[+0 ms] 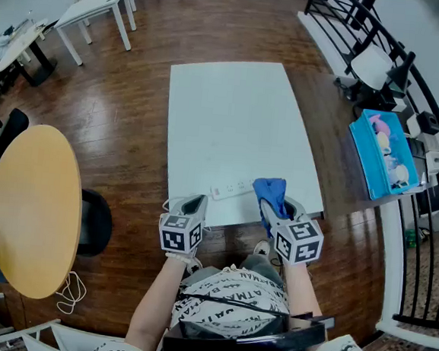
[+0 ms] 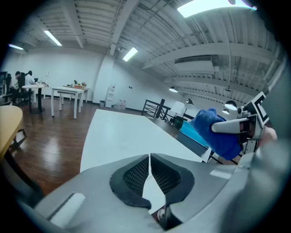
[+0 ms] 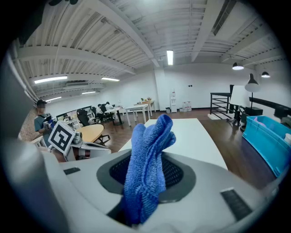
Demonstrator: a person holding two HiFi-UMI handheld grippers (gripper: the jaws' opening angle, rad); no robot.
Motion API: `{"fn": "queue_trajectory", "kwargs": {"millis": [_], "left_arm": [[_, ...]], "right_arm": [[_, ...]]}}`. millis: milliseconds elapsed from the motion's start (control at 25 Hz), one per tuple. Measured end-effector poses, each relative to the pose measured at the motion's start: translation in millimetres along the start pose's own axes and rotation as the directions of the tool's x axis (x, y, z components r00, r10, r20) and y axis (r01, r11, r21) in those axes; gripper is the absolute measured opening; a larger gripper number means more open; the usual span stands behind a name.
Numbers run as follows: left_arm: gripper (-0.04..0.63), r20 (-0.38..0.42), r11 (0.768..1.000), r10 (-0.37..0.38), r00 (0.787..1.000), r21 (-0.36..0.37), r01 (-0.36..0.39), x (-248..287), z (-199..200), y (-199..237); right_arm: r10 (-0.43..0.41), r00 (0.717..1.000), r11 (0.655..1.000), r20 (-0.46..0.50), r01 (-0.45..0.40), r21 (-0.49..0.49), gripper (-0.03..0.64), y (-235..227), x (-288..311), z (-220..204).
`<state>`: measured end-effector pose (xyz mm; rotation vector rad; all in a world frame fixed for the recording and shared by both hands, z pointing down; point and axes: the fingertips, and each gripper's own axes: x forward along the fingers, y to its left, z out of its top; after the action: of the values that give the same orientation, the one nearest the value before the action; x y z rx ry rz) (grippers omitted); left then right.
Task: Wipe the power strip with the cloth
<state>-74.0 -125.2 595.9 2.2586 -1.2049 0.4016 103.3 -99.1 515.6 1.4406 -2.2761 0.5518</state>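
A white power strip point(image 1: 230, 189) lies near the front edge of the white table point(image 1: 232, 118). My right gripper point(image 1: 278, 209) is shut on a blue cloth point(image 1: 270, 194), which sticks up between the jaws just right of the strip and above the table's front edge. In the right gripper view the blue cloth point(image 3: 148, 168) stands upright between the black pads. My left gripper point(image 1: 194, 205) is held at the table's front edge, left of the strip, shut and empty; its pads point(image 2: 136, 175) meet with nothing between them. The cloth point(image 2: 218, 129) shows at the right of the left gripper view.
A round yellow table point(image 1: 33, 208) stands at the left with a black chair point(image 1: 93, 221) beside it. A blue bin point(image 1: 380, 151) sits by the black railing point(image 1: 430, 212) at the right. White desks point(image 1: 97, 7) stand at the far left. The floor is dark wood.
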Motion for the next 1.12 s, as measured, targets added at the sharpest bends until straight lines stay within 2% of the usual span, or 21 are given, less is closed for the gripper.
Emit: {"fn": "queue_trajectory", "kwargs": {"millis": [80, 120, 240, 320, 440, 600, 680, 800, 880, 1000, 1120], "left_arm": [[0.016, -0.021, 0.999, -0.017, 1.000, 0.031, 0.018, 11.1, -4.5, 3.3], [0.043, -0.036, 0.998, -0.030, 0.999, 0.051, 0.032, 17.7, -7.5, 4.3], [0.205, -0.097, 0.985, -0.082, 0.992, 0.142, 0.095, 39.8, -20.6, 3.7], [0.284, -0.133, 0.965, -0.108, 0.985, 0.223, 0.136, 52.9, -29.0, 4.1], [0.397, -0.195, 0.921, -0.145, 0.970, 0.331, 0.204, 74.2, -38.9, 4.1], [0.405, -0.292, 0.841, -0.163, 0.942, 0.459, 0.288, 97.7, -53.5, 1.7], [0.405, -0.326, 0.815, -0.160, 0.932, 0.488, 0.311, 104.8, -60.1, 3.3], [0.401, -0.368, 0.792, -0.159, 0.916, 0.507, 0.341, 118.7, -71.8, 4.0], [0.379, -0.388, 0.789, -0.164, 0.907, 0.500, 0.356, 128.3, -76.8, 4.6], [0.379, -0.410, 0.783, -0.173, 0.895, 0.494, 0.378, 136.6, -78.8, 8.1], [0.375, -0.448, 0.747, -0.184, 0.875, 0.515, 0.421, 138.1, -83.5, 7.7]], "right_arm": [[0.001, 1.000, 1.000, -0.003, -0.001, 0.002, 0.141, -2.7, 4.6, -0.9], [0.001, 1.000, 1.000, -0.005, -0.001, 0.005, 0.141, -4.1, 6.5, -1.5], [-0.004, 1.000, 1.000, -0.014, 0.004, 0.021, 0.141, -6.6, 8.0, -5.4], [-0.008, 1.000, 0.999, -0.023, 0.009, 0.032, 0.141, -6.8, 7.8, -9.4], [-0.015, 0.999, 0.999, -0.043, 0.017, 0.047, 0.141, -11.1, 8.8, -15.3], [-0.037, 0.997, 0.997, -0.061, 0.041, 0.064, 0.141, -18.9, 6.7, -20.4], [-0.048, 0.997, 0.996, -0.067, 0.053, 0.071, 0.141, -21.0, 5.4, -23.0], [-0.063, 0.995, 0.994, -0.081, 0.070, 0.081, 0.141, -28.5, 2.8, -29.3], [-0.075, 0.993, 0.993, -0.086, 0.083, 0.089, 0.141, -34.0, 0.0, -32.0], [-0.087, 0.992, 0.991, -0.093, 0.096, 0.097, 0.141, -37.3, -1.7, -33.9], [-0.092, 0.991, 0.989, -0.100, 0.102, 0.103, 0.141, -39.0, -0.8, -35.7]]}}
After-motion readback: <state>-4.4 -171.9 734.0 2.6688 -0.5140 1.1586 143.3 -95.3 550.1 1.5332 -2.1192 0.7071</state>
